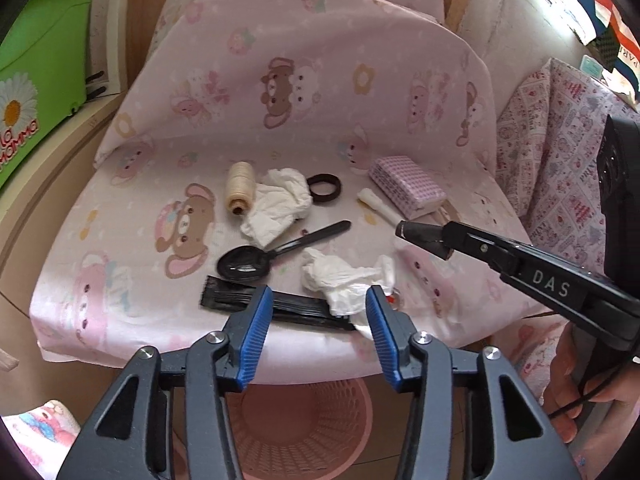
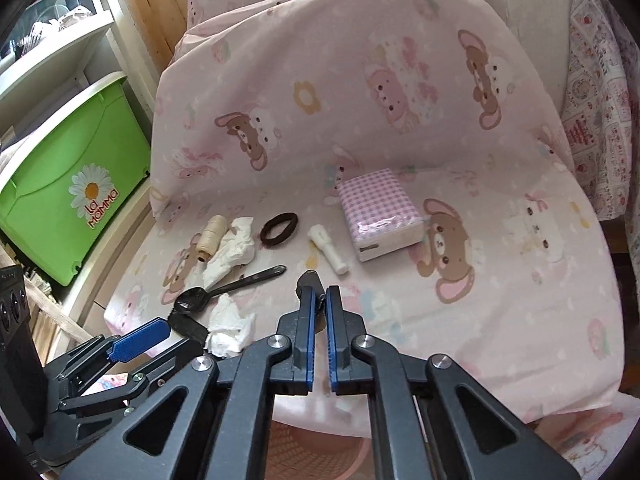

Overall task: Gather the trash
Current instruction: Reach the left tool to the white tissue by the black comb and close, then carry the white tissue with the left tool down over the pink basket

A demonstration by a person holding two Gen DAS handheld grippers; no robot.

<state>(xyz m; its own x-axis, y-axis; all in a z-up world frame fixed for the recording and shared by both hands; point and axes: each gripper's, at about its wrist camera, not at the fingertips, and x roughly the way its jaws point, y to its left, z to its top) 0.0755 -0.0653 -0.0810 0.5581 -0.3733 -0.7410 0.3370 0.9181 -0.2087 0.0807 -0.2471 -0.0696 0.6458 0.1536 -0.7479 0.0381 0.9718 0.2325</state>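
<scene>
On the pink bear-print cloth (image 1: 320, 92) lie a crumpled tissue (image 1: 344, 280), a second tissue (image 1: 280, 204), a black spoon (image 1: 256, 264) and a black comb (image 1: 288, 306). My left gripper (image 1: 319, 294) is open. The near tissue sits between its blue pads and brushes the right-hand one. In the right wrist view that tissue (image 2: 230, 332) lies beside the left gripper (image 2: 168, 336). My right gripper (image 2: 320, 292) has its jaws together on a small dark object (image 2: 310, 279) that pokes past the tips. The left wrist view shows the right gripper (image 1: 420, 234) hovering over the cloth near a white tube (image 1: 378, 206).
A thread spool (image 1: 239, 188), a brown hair tie (image 1: 324, 188) and a checked tissue pack (image 1: 406, 184) also lie on the cloth. A pink mesh basket (image 1: 352, 400) stands below the front edge. A green box (image 1: 44, 80) is at the left. A hand (image 1: 576, 380) grips the right tool.
</scene>
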